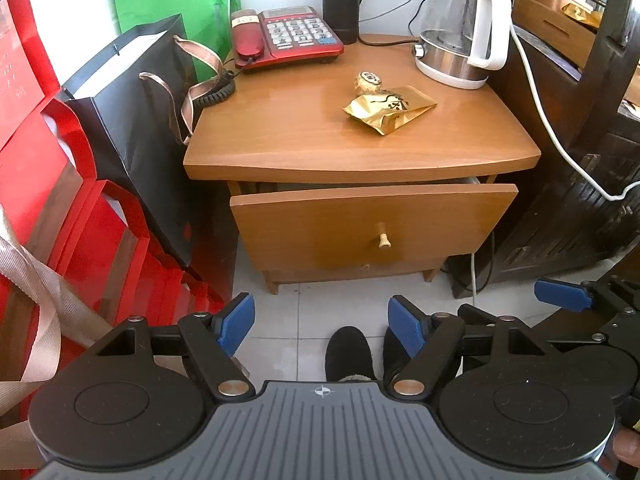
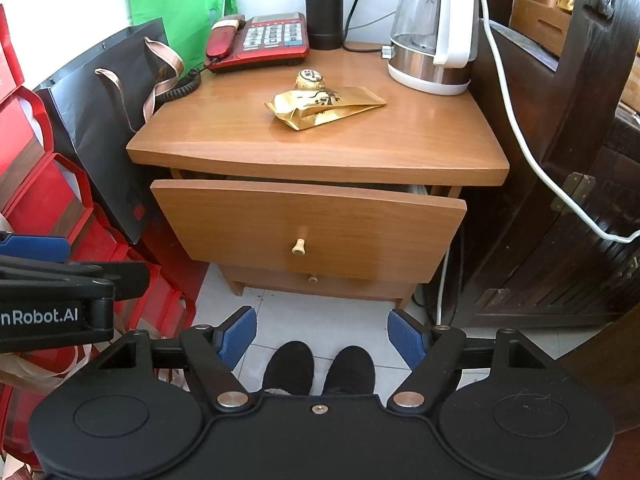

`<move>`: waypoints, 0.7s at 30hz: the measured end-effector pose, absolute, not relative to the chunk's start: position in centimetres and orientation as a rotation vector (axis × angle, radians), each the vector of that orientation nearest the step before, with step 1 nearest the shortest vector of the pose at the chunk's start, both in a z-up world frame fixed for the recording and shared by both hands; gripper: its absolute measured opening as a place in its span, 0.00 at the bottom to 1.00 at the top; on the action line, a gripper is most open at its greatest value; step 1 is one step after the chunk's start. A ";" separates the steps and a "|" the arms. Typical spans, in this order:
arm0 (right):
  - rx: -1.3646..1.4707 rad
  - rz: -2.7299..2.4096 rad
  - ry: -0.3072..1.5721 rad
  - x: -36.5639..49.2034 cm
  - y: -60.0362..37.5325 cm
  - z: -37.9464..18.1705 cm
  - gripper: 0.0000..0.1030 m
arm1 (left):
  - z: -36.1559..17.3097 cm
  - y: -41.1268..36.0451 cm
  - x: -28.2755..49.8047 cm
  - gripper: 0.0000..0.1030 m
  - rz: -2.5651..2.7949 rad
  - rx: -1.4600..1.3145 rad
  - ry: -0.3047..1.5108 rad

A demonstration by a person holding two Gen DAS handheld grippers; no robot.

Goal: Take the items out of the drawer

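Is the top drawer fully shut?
No, the top drawer stands pulled out a little, leaving a dark gap under the nightstand top.

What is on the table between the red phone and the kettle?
A tall black flask stands at the back between the red phone and the kettle. Both wrist views show it.

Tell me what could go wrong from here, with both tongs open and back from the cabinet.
The upper drawer is only slightly open and its contents are hidden, so reaching in blind is risky. Its knob is small; a pull may slip. A jolt could shake the kettle on the top.
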State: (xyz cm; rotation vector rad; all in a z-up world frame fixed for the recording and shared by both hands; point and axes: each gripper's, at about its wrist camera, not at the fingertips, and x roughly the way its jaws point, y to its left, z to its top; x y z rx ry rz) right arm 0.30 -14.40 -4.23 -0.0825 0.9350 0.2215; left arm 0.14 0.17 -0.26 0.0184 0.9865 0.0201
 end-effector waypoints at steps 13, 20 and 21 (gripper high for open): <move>-0.075 0.215 0.935 0.6 -14.4 -4.8 0.69 | -1.2 0.8 0.6 0.75 0.044 -0.005 1.012; -0.075 0.212 0.929 0.0 -14.5 -4.6 0.69 | -1.2 0.8 0.1 0.75 0.053 -0.005 1.023; -0.075 0.211 0.930 -0.1 -14.5 -4.6 0.69 | -1.1 0.9 0.1 0.75 0.053 -0.007 1.026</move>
